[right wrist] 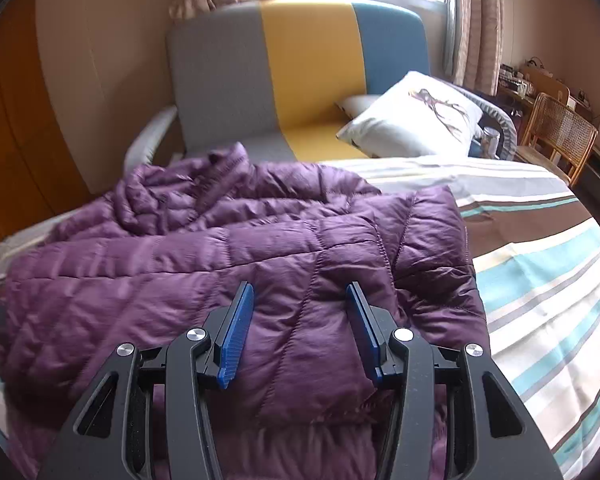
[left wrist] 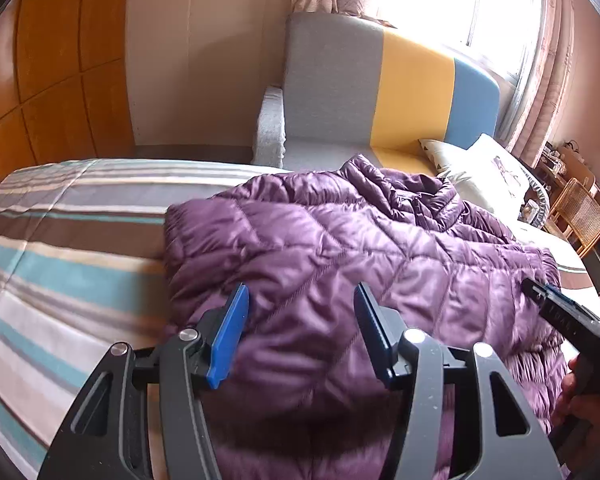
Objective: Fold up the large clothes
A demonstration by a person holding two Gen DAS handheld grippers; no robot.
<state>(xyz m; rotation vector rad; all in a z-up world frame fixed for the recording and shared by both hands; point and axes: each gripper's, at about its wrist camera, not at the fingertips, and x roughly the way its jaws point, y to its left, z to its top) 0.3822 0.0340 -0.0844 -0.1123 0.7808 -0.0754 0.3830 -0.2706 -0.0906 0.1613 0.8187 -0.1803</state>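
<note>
A purple quilted jacket [left wrist: 340, 248] lies spread across the striped bedspread [left wrist: 60, 248], its collar bunched toward the grey, yellow and blue headboard [right wrist: 300, 72]. The left gripper [left wrist: 302, 304] hangs over its near part, jaws partly open, gripping nothing. The right gripper [right wrist: 300, 300] does likewise, also empty. A white pillow [right wrist: 412, 120] rests by the headboard.

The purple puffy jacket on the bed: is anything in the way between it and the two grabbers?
Nothing visible is. The purple jacket lies on the striped bedcover, right under the left gripper and the right gripper. Both have their jaws apart with only jacket fabric showing between them. The pillow sits farther back, clear of both.
</note>
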